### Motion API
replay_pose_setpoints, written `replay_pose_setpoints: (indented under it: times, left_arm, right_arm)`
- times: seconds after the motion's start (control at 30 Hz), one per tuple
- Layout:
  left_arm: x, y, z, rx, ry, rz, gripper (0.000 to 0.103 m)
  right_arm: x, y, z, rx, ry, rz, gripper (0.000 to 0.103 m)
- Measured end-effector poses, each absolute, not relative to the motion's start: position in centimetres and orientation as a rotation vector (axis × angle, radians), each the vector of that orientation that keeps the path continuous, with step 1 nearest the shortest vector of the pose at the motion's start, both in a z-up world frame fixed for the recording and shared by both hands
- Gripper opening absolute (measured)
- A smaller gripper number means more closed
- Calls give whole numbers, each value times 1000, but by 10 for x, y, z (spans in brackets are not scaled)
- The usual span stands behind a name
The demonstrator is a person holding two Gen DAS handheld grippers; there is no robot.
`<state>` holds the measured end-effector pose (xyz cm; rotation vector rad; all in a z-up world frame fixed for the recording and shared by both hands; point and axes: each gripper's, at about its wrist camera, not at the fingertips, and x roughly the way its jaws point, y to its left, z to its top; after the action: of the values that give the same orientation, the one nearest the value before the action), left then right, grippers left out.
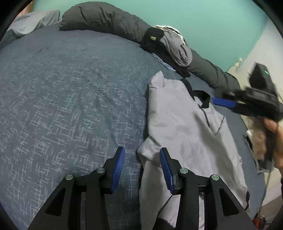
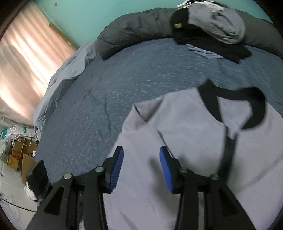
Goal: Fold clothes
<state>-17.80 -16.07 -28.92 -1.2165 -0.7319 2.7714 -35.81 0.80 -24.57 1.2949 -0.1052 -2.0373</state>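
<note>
The left gripper (image 1: 142, 155) hangs with its blue-padded jaws spread wide and nothing between them, poised over the near left edge of a pale grey shirt (image 1: 185, 127); whether a pad touches the cloth cannot be told. The right gripper (image 2: 141, 155) is likewise spread wide and empty, just above the shirt's body (image 2: 185, 127). From the left wrist view, the right gripper (image 1: 224, 102) appears blurred by the shirt's black collar (image 1: 203, 97), held by a hand (image 1: 276, 138).

The shirt lies partly folded on the blue patterned bedspread (image 1: 70, 97), collar toward the far side, one sleeve turned inward. Beyond it, a pile of clothes (image 1: 169, 44), black and grey, rests against a rolled dark grey duvet (image 1: 106, 19) along the teal wall (image 1: 194, 16). In the right wrist view, cardboard boxes (image 2: 21, 152) stand on the floor beside the bed, with a pink curtain (image 2: 30, 53) behind them.
</note>
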Motion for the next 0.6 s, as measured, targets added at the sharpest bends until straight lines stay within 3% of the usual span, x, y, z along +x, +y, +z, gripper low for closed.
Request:
replay_pose_setpoints:
  times: [0.6]
  left_arm:
    - [-195, -152, -303, -1249, -717, 2718, 41]
  right_arm:
    - [-412, -81, -278, 1303, 125, -1971, 43]
